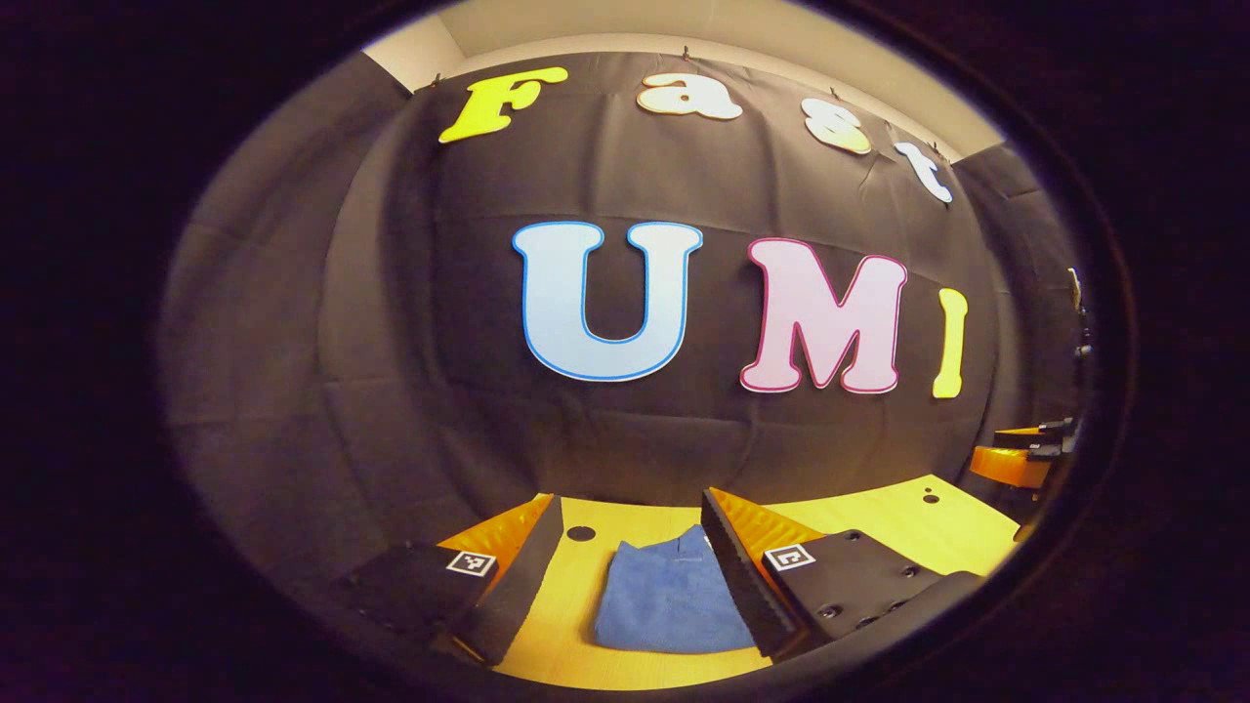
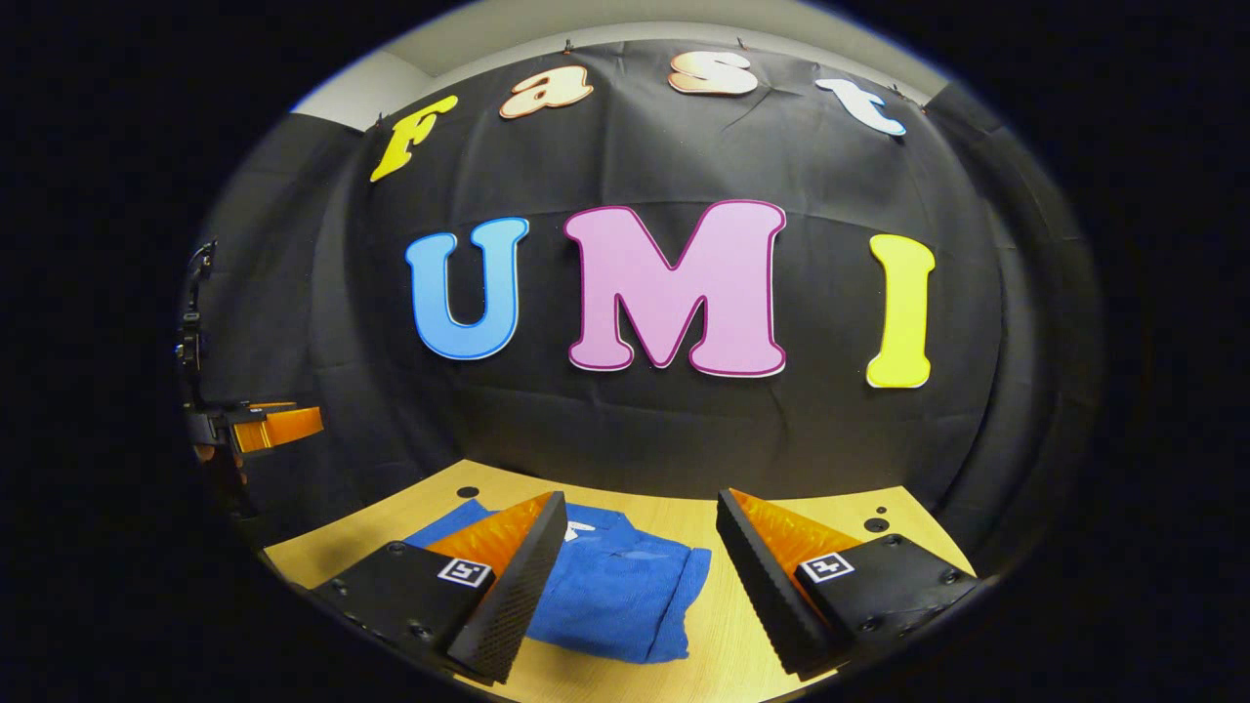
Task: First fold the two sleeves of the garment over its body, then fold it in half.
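A blue garment (image 1: 674, 598) lies in a compact folded shape on the wooden table (image 1: 879, 527), framed between the fingers of my left gripper (image 1: 632, 558). That gripper hangs open above it, clear of the cloth. In the right gripper view the same blue garment (image 2: 615, 586) spreads from behind the left finger toward the middle, its right edge rumpled. My right gripper (image 2: 640, 561) is open too, held above the table with nothing between its fingers. The other gripper (image 2: 264, 427) shows at the far left, orange and black.
The table (image 2: 732, 625) has small dark holes (image 1: 581, 533) near its back edge. Black cloth wall rises close behind the table. At the right edge of the left gripper view sits the other gripper (image 1: 1025, 454).
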The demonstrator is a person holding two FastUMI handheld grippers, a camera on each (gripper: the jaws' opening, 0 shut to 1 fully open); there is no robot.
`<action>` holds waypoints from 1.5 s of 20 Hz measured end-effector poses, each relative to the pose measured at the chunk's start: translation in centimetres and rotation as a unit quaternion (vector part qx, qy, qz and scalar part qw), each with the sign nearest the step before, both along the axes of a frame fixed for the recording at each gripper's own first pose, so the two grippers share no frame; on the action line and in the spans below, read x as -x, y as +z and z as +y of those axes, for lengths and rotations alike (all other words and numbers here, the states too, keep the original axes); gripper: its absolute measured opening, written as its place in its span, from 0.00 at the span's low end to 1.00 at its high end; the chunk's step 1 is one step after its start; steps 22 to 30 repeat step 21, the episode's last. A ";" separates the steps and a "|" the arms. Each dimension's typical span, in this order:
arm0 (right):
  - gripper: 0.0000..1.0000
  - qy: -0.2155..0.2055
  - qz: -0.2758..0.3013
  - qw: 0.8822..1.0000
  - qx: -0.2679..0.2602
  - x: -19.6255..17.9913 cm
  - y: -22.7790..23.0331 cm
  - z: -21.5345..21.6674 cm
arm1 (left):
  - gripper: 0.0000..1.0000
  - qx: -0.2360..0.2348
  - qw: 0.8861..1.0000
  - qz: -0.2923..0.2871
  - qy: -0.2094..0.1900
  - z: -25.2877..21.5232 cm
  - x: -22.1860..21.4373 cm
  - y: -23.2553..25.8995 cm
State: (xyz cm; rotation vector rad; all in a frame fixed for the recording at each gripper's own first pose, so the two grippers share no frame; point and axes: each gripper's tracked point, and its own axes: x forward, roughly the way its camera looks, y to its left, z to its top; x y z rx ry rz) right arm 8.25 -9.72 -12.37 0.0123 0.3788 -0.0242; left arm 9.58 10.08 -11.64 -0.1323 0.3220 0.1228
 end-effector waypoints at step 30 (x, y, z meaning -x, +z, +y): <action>0.97 0.056 0.016 0.998 -0.019 4.3 0.5 6.6 | 0.82 0.013 0.999 -0.034 0.006 0.4 5.3 1.9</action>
